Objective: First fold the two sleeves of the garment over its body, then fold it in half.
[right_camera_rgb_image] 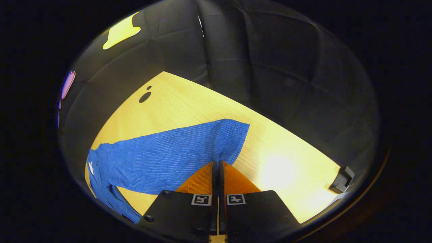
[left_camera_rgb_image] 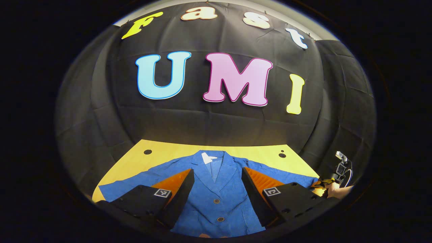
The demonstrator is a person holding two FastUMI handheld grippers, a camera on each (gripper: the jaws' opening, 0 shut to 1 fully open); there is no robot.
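Left hand-held gripper (left_camera_rgb_image: 217,184) spread wide above jacket (left_camera_rgb_image: 216,189) front. Right hand-held gripper (right_camera_rgb_image: 217,165) pinches sleeve (right_camera_rgb_image: 168,155) cuff edge; bare table (right_camera_rgb_image: 283,158) beyond it.

Wooden table (left_camera_rgb_image: 162,148), light yellow top, with two dark round holes near its far corners: one hole (left_camera_rgb_image: 147,152) at far left, another hole (left_camera_rgb_image: 282,155) at far right in the left gripper view. In the right gripper view the same table (right_camera_rgb_image: 189,104) shows a dark hole (right_camera_rgb_image: 145,97) with a smaller dot just beside it, and a small black block (right_camera_rgb_image: 341,179) sits at the table edge on the right. Black cloth wall (left_camera_rgb_image: 101,111) rises behind and beside the table, creased in squares.
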